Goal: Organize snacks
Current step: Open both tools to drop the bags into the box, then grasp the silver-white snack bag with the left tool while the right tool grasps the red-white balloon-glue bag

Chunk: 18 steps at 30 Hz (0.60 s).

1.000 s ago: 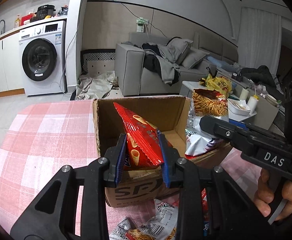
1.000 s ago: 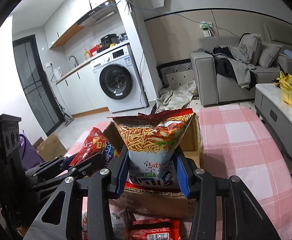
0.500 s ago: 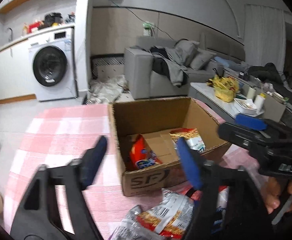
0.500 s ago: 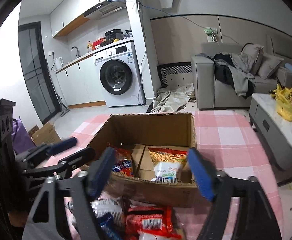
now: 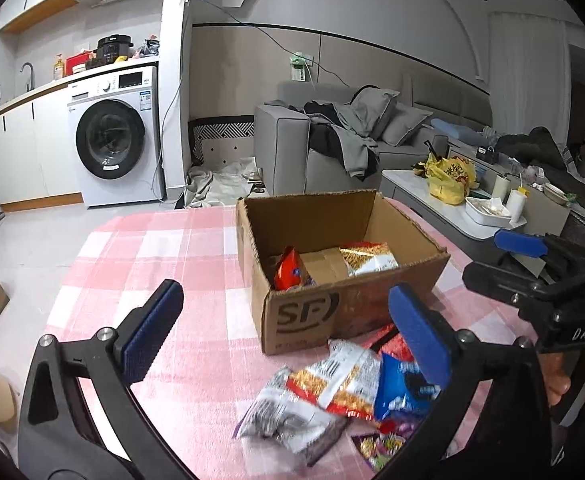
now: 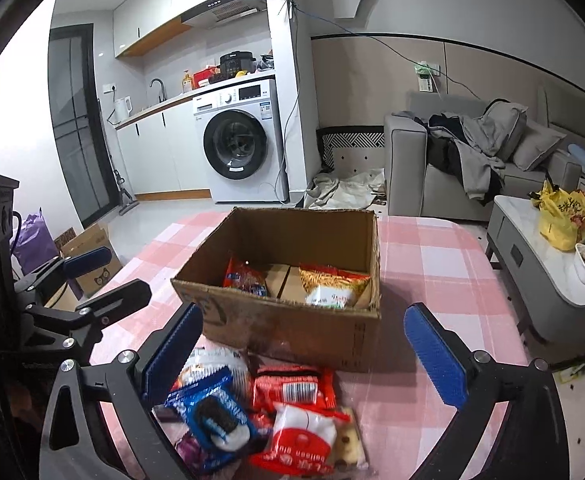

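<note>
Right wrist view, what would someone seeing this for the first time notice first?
The open cardboard box in the middle of the pink checked table, with a red bag and a noodle-print bag lying inside it. Next, the heap of snack packets on the cloth just in front of the box, between the blue pads of the wide-open right gripper. The left gripper is open and empty too.

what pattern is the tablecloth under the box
Pink-and-white checks on the tablecloth, clearest in the left wrist view.
</note>
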Tool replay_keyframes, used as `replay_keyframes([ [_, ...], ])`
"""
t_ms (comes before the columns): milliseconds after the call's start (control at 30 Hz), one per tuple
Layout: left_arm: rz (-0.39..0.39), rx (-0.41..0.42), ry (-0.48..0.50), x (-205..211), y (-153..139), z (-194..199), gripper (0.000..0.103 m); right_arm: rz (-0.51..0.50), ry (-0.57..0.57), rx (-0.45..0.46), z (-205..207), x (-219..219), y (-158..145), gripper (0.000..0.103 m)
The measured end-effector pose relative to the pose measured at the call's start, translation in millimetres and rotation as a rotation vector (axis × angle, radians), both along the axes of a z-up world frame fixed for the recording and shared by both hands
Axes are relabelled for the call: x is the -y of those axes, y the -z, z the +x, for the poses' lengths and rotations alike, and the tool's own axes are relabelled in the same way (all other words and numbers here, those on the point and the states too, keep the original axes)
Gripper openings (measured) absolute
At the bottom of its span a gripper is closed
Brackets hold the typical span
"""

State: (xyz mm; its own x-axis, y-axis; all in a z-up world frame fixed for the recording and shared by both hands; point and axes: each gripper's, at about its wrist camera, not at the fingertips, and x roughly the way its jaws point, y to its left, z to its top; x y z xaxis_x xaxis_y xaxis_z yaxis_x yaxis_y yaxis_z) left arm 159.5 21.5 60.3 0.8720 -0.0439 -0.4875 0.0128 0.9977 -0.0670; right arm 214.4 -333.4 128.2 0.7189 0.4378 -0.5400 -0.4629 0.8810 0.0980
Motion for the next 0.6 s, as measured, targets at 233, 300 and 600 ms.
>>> replay_keyframes([
  [233,-0.001,-0.037,-0.019,-9,12,-32,0.103,-0.007,0.002,-0.025,-16,4,6,0.103],
  [300,-0.010,-0.050,-0.023,-11,17,-41,0.103,-0.005,-0.001,-0.036,-20,8,10,0.103],
  [600,-0.036,-0.076,-0.016,-13,31,-58,0.103,-0.009,0.013,-0.102,-21,20,28,0.103],
])
